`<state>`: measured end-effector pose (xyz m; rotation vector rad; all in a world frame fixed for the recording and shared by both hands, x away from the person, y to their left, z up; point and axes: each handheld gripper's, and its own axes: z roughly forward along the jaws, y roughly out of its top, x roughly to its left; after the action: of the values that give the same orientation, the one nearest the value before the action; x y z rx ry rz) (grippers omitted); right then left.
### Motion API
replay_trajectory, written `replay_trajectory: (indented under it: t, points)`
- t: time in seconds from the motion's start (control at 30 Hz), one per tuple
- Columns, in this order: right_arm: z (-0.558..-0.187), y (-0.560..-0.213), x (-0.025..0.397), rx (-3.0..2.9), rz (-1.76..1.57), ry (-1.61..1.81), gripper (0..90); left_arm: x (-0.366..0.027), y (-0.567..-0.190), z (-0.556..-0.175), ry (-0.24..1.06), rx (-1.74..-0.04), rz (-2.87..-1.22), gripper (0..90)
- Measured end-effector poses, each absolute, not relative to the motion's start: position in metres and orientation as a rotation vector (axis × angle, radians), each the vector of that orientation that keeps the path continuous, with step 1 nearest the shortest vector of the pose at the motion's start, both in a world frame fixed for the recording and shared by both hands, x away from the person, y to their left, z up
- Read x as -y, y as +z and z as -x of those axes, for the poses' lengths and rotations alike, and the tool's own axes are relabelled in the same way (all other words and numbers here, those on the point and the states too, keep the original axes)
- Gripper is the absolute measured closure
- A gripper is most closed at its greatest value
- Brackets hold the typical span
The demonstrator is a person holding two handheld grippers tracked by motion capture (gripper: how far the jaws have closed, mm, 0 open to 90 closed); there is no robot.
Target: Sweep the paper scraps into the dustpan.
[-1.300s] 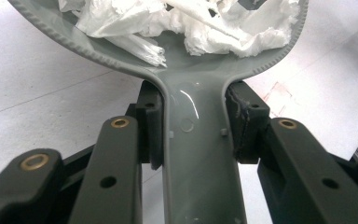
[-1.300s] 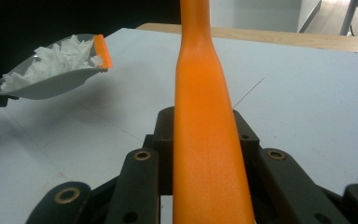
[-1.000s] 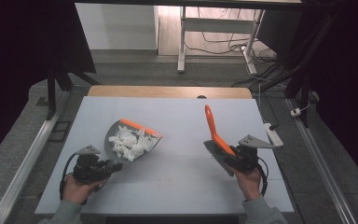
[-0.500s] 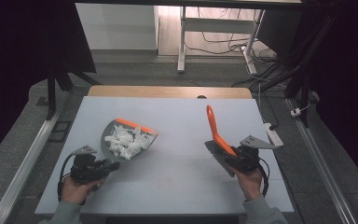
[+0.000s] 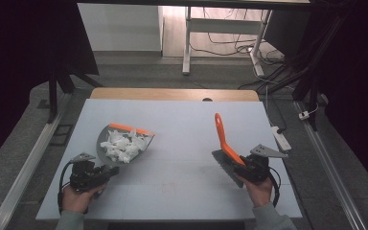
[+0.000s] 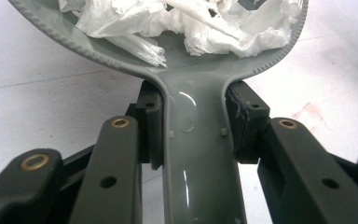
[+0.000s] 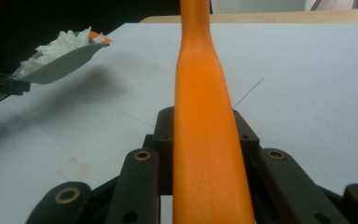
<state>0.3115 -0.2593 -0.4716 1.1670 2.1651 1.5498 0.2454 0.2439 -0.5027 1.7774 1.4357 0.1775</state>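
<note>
A grey dustpan (image 5: 106, 140) with an orange front lip holds a heap of white paper scraps (image 5: 122, 146). My left gripper (image 5: 104, 172) is shut on its handle (image 6: 198, 158), and the scraps (image 6: 191, 23) lie just beyond the jaws. In the right gripper view the dustpan (image 7: 63, 58) hangs above the table with its shadow under it. My right gripper (image 5: 243, 166) is shut on an orange brush handle (image 5: 222, 136) that points up and away; its grey bristles (image 5: 221, 159) hang to the left. That handle (image 7: 205, 116) runs straight up between the jaws.
The light grey tabletop (image 5: 182, 124) ends in a wooden strip (image 5: 172, 94) at the far edge. A white power strip (image 5: 279, 138) lies off the right side. Metal rails run along both sides, and a desk frame with cables stands beyond.
The left gripper has drawn the loaded dustpan slightly left and toward the person. The brush has shifted a little to the right; the right hand has barely moved.
</note>
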Motion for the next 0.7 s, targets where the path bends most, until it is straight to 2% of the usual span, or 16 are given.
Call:
replay_trajectory:
  t: [0.7]
  points:
    - [-0.312, -0.487, 0.258, -2.219, -1.32, 1.571, 70.5, -0.24, -0.513, -0.243, 0.229, -1.571, -1.722, 61.4]
